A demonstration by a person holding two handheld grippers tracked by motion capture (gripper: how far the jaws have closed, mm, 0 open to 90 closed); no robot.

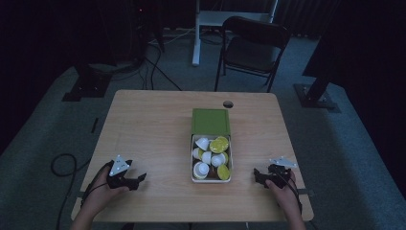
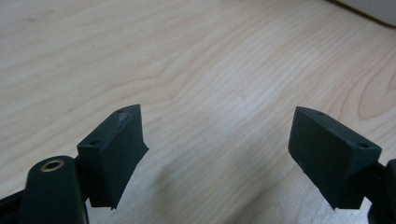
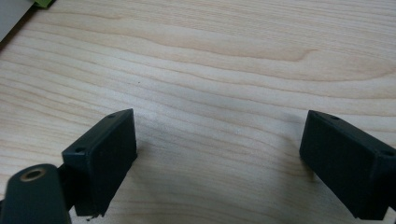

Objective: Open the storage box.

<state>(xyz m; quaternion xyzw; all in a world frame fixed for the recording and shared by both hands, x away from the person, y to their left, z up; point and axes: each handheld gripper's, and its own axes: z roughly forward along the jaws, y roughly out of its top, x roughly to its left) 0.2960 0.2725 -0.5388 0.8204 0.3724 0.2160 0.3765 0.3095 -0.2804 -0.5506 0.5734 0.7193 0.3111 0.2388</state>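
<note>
Left gripper (image 1: 140, 178): near-left part of the surface (image 1: 148, 129), held in the person's left hand (image 1: 98, 189), grey three-cornered plate on top. Fingers (image 2: 114, 154) wide apart, nothing between them; bare wood grain beneath in the left gripper view.

Right gripper (image 1: 257, 176): near-right part of the surface, held in the person's right hand (image 1: 285, 191), pointing left toward the box. Fingers (image 3: 105, 158) wide apart, nothing held; light wood beneath in the right gripper view.

Box (image 1: 211, 179): white open carton, middle of the surface, somewhat right of centre, between the two grippers and well apart from each. Green lid (image 1: 210, 121) folded back on the far side.

Capsules (image 1: 211, 158): a heap inside the box, some white, some yellow-green, lying at mixed angles; exact count cannot be told.

Surface: pale wooden tabletop with a round cable hole (image 1: 228, 104) near its far edge.

Folding chair (image 1: 253, 45): dark, on the grey floor beyond the far edge, right of centre.

Cables (image 1: 64, 165): black, looping on the floor at the left.
</note>
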